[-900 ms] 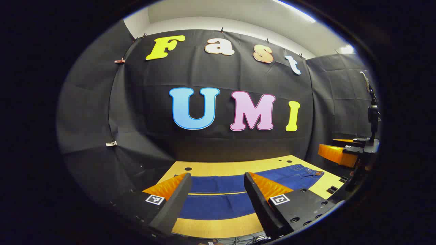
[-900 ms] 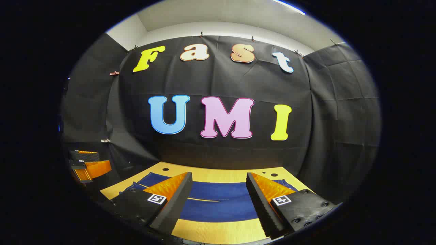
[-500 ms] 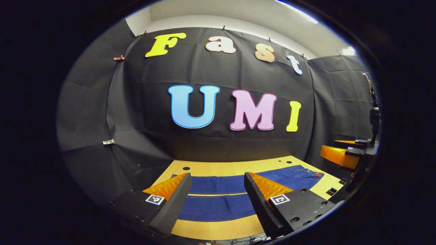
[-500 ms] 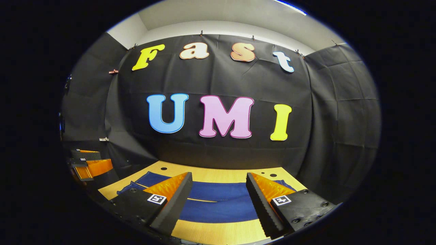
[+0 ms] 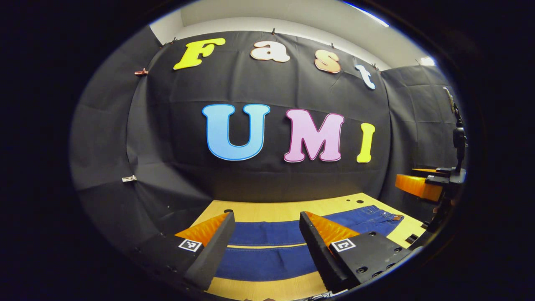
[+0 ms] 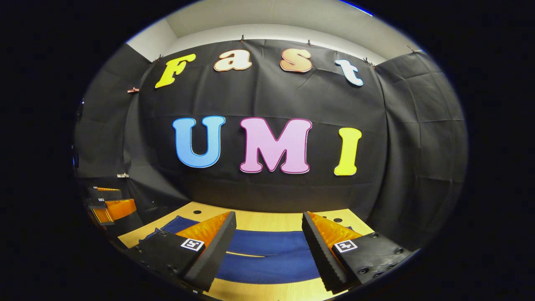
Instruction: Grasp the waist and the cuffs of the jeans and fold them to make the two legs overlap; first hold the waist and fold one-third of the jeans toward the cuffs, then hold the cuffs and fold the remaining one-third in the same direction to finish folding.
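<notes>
Dark blue jeans (image 5: 267, 246) lie flat across the wooden table (image 5: 271, 207), the two legs side by side with a thin gap between them. In the left gripper view the waist (image 5: 382, 215) lies to the right. My left gripper (image 5: 265, 228) hovers open above the legs, holding nothing. The right gripper (image 5: 422, 184) appears at the far right of that view, above the waist end. In the right gripper view the jeans (image 6: 267, 255) run under my right gripper (image 6: 267, 228), which is open and empty, and the left gripper (image 6: 110, 205) shows at the far left.
The table's top (image 6: 259, 213) has small round holes near its back edge. Black cloth walls close in behind and on both sides. A dark stand (image 5: 457, 138) rises at the right edge of the left gripper view.
Both grippers have tipped slightly, so the table and jeans sit a bit lower in each view. The jeans have not moved, and both grippers have stayed open.
</notes>
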A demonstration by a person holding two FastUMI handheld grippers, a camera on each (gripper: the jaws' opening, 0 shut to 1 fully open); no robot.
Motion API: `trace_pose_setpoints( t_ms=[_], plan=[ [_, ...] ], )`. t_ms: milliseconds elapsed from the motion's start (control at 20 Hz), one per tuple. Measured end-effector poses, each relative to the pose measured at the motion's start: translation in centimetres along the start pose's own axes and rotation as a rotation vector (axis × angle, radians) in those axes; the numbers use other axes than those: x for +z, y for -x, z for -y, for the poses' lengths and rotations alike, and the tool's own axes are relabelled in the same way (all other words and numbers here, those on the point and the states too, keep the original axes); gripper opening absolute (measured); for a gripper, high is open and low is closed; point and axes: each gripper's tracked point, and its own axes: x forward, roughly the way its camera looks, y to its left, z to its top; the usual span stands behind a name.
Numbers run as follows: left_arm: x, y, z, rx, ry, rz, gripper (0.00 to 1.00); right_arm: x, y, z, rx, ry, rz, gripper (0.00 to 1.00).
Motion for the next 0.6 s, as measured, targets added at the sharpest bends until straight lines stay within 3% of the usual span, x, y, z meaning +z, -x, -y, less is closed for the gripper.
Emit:
trace_pose_setpoints(
  t_ms=[300, 450, 600],
  plan=[
    [0.2, -2.3, 0.0, 0.009, -0.011, -0.008, 0.96, 0.2, -2.6, 0.6, 0.017, 0.011, 0.005, 0.96],
    [1.1, -3.1, -0.1, -0.027, -0.013, 0.026, 0.97, 0.0, -3.5, 0.8, 0.02, 0.008, -0.004, 0.96],
    [-0.4, -4.2, -3.3, -0.029, -0.148, -0.006, 0.95, -0.2, -4.2, 1.1, 0.017, 0.006, -0.01, 0.96]
  ],
)
